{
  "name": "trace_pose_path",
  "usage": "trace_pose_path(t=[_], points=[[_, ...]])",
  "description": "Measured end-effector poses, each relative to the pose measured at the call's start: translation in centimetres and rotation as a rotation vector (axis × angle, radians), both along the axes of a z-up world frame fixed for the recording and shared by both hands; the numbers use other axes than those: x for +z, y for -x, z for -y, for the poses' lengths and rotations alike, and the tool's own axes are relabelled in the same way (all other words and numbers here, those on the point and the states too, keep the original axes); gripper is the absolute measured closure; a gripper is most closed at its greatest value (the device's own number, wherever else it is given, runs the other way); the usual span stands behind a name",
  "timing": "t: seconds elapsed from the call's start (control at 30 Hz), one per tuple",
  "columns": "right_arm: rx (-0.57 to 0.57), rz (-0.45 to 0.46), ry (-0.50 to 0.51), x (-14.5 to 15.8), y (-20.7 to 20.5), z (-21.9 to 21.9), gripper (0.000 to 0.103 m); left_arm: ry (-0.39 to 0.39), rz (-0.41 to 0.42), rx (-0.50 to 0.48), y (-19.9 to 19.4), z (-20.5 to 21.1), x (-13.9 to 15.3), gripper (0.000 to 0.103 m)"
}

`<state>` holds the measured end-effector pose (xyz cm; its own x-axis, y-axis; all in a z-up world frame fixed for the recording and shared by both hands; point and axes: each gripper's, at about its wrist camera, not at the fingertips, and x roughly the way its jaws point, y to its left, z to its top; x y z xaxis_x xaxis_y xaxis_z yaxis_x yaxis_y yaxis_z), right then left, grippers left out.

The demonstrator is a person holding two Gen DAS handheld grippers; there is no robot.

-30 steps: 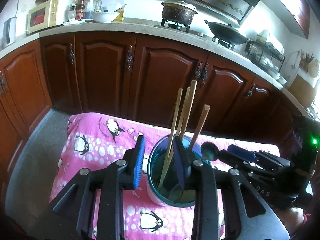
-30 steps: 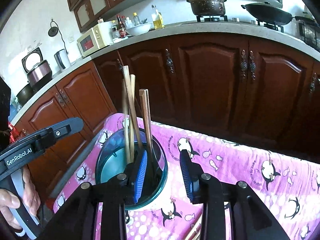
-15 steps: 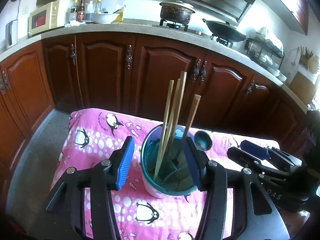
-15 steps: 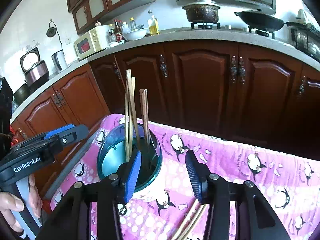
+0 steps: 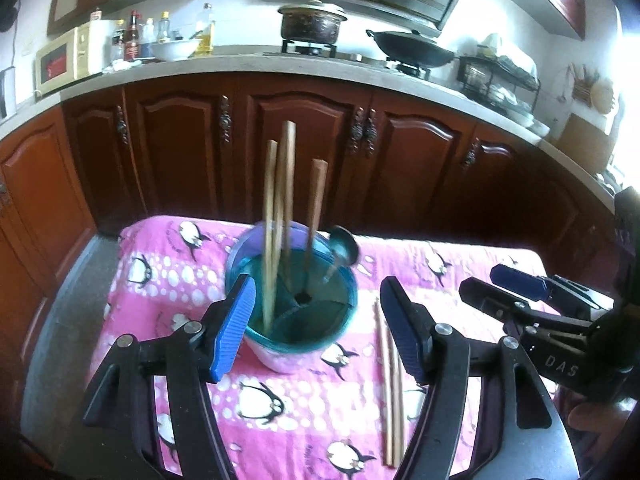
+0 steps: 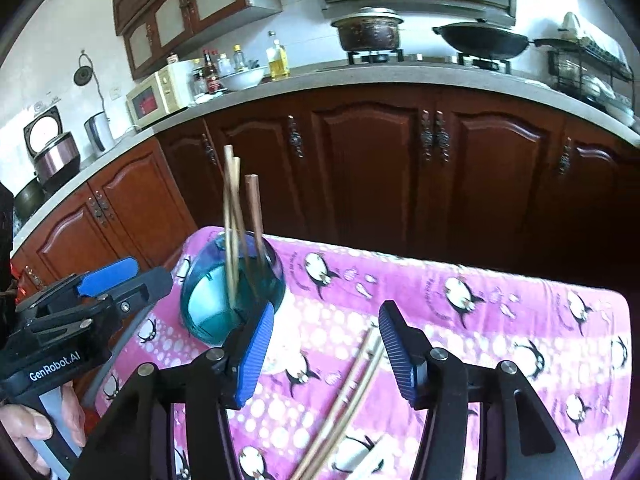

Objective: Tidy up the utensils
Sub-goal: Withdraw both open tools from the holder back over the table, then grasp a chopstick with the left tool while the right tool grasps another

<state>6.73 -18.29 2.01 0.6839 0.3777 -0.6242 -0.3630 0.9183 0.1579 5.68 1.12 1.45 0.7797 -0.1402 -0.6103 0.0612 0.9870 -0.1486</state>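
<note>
The left gripper [image 5: 316, 320] is seen with jaws opening, nothing pressed between the pads; the teal utensil holder [image 5: 292, 320] stands in the gap, on the pink penguin cloth [image 5: 168, 280]. Three chopsticks [image 5: 286, 200] and a spoon [image 5: 344, 246] are held upright in it. The right gripper [image 6: 326, 344] is opening too, empty, above two loose chopsticks [image 6: 352, 380] lying just beside the holder.

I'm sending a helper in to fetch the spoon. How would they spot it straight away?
Find the pink penguin cloth before the brown cabinets, then the teal-rimmed cup on it. Among the three upright wooden chopsticks, the spoon is the only dark rounded bowl, leaning over the rim.
</note>
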Motion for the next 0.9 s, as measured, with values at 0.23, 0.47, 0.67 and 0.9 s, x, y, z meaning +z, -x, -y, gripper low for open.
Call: trace_pose_path(t=[0.23,0.47,0.67,0.9], points=[[-0.054,-0.036,0.024,-1.5,1.3,3.7,0.050,-0.009,-0.029,-0.054,0.8,2.5,-1.3,0.038],[-0.097,-0.145,0.017,-5.3,1.1,6.7,0.050,0.000,-0.075,-0.096,1.1,3.3,-3.5,0.038],[-0.052,-0.293,-0.074,-9.7,-1.0,6.3,0.052,0.003,-0.157,-0.124,1.6,3.3,-6.9,0.038],[-0.007,-0.423,-0.120,-13.9,-4.3,3.1,0.071,-0.018,-0.229,-0.153,1.6,3.8,-9.8,0.038]])
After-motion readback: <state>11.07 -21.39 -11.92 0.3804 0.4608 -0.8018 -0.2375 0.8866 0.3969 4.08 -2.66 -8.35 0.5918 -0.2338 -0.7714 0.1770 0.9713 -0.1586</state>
